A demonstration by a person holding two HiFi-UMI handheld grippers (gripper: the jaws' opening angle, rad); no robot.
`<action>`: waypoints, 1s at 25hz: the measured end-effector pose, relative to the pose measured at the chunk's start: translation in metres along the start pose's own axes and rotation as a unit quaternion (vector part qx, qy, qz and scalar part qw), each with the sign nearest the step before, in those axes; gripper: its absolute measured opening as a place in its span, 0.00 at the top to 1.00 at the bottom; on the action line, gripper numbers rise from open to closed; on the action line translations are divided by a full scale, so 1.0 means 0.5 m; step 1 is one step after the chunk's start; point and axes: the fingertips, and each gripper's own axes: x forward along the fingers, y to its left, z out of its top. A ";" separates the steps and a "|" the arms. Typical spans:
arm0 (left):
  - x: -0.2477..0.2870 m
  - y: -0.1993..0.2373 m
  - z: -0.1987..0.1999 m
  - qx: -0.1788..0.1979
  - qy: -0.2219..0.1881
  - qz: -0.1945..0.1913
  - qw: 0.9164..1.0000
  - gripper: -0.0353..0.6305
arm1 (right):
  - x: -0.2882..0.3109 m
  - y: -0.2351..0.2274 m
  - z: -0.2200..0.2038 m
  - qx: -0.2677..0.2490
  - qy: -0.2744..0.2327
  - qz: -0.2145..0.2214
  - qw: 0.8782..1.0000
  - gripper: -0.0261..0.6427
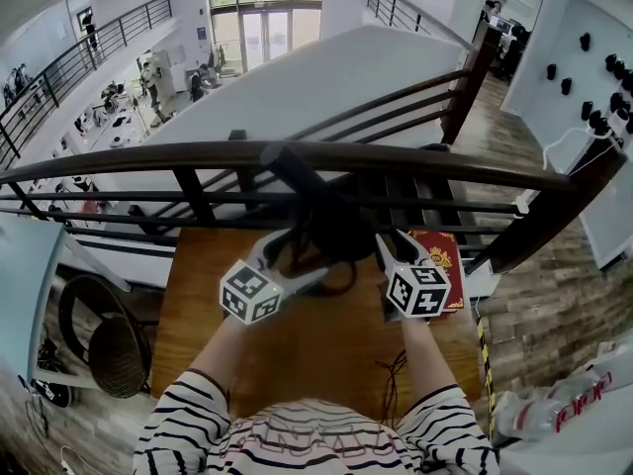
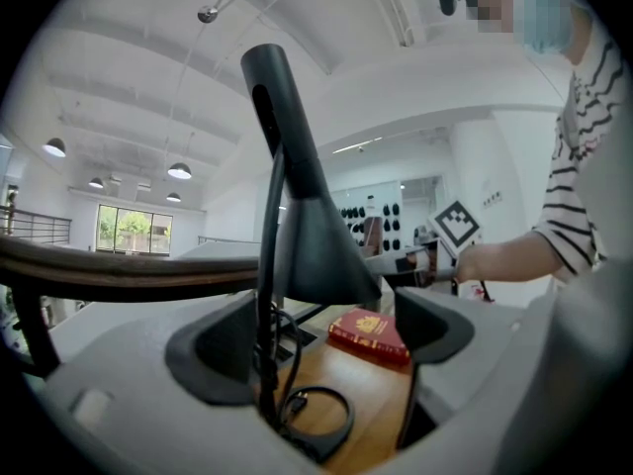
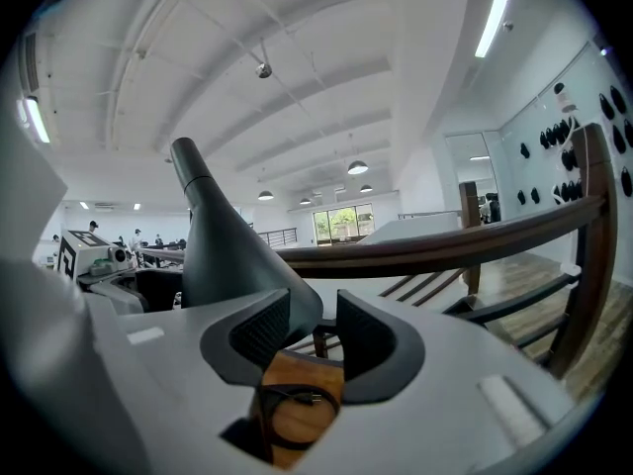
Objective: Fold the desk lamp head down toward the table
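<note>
Desk lamp head (image 1: 331, 228) is standing tall at the 12 o'clock edge of the table (image 1: 316, 364), by the railing (image 1: 148, 156). Left gripper (image 1: 289, 263) is sitting at its 8 o'clock, jaws gaping wide; lamp stem (image 2: 265, 295) is passing between them, not pinched. Right gripper (image 1: 391, 253) is hovering at 4 o'clock, jaws parted and gripping nothing, with the lamp head just beyond. Red book (image 1: 440, 257) is lying at 3 o'clock.

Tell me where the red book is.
In the head view the red book lies at the right of the wooden table, beside the right hand-held gripper.
</note>
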 end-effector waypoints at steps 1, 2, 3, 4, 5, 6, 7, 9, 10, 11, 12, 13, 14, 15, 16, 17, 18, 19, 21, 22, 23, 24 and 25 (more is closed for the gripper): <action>-0.007 -0.004 0.001 0.000 -0.001 0.002 1.000 0.30 | -0.007 0.005 -0.001 0.002 -0.001 0.000 1.000 0.74; -0.014 -0.007 0.003 0.001 -0.001 0.004 1.000 0.30 | -0.015 0.011 -0.003 0.005 -0.002 0.001 1.000 0.74; -0.022 -0.011 0.004 0.002 -0.002 0.006 1.000 0.30 | -0.022 0.017 -0.005 0.007 -0.003 0.001 1.000 0.74; -0.029 -0.015 0.006 0.004 -0.004 0.008 1.000 0.30 | -0.030 0.024 -0.007 0.009 -0.004 0.002 1.000 0.74; -0.037 -0.021 0.007 0.005 -0.006 0.009 1.000 0.30 | -0.039 0.031 -0.009 0.011 -0.005 0.002 1.000 0.74; -0.044 -0.027 0.007 0.005 -0.007 0.010 1.000 0.30 | -0.049 0.038 -0.012 0.013 -0.007 0.002 1.000 0.74; -0.053 -0.035 0.007 0.004 -0.009 0.010 1.000 0.30 | -0.061 0.046 -0.015 0.014 -0.008 0.002 1.000 0.74; -0.070 -0.051 0.008 0.004 -0.011 0.011 1.000 0.30 | -0.085 0.062 -0.019 0.017 -0.013 0.003 1.000 0.74; -0.080 -0.058 0.008 0.005 -0.013 0.012 1.000 0.30 | -0.097 0.072 -0.020 0.019 -0.017 0.003 1.000 0.74; -0.091 -0.063 0.009 0.005 -0.015 0.013 1.000 0.30 | -0.108 0.082 -0.021 0.020 -0.021 0.003 1.000 0.75; -0.103 -0.067 0.009 0.004 -0.018 0.015 1.000 0.30 | -0.120 0.094 -0.023 0.022 -0.025 0.002 0.999 0.75; -0.116 -0.071 0.010 0.003 -0.021 0.016 1.000 0.30 | -0.131 0.107 -0.025 0.023 -0.029 0.002 0.999 0.75; -0.129 -0.074 0.011 0.003 -0.024 0.018 1.000 0.30 | -0.142 0.119 -0.027 0.024 -0.033 0.002 0.999 0.76; -0.139 -0.078 0.013 0.002 -0.026 0.018 0.999 0.31 | -0.152 0.130 -0.028 0.026 -0.036 0.001 0.999 0.76; -0.148 -0.082 0.015 0.002 -0.028 0.018 0.999 0.31 | -0.163 0.139 -0.028 0.027 -0.039 0.001 0.999 0.77; -0.155 -0.088 0.017 0.003 -0.030 0.017 0.999 0.31 | -0.173 0.147 -0.028 0.029 -0.042 0.000 0.999 0.77; -0.162 -0.093 0.018 0.003 -0.031 0.016 0.999 0.31 | -0.183 0.156 -0.028 0.030 -0.044 -0.001 0.999 0.78; -0.171 -0.098 0.020 0.004 -0.032 0.015 0.999 0.32 | -0.192 0.165 -0.028 0.032 -0.047 -0.002 0.998 0.78; -0.191 -0.105 0.022 0.003 -0.035 0.015 0.999 0.34 | -0.210 0.187 -0.030 0.036 -0.052 -0.007 0.998 0.79; -0.201 -0.107 0.023 0.002 -0.038 0.015 0.999 0.35 | -0.219 0.197 -0.032 0.037 -0.055 -0.009 0.998 0.80; -0.211 -0.109 0.022 0.002 -0.040 0.016 0.999 0.37 | -0.227 0.206 -0.033 0.039 -0.058 -0.012 0.998 0.81; -0.219 -0.111 0.022 0.002 -0.042 0.017 0.999 0.39 | -0.235 0.215 -0.034 0.040 -0.061 -0.014 0.997 0.82; -0.228 -0.113 0.021 0.002 -0.044 0.018 0.999 0.43 | -0.243 0.224 -0.035 0.041 -0.064 -0.016 0.997 0.83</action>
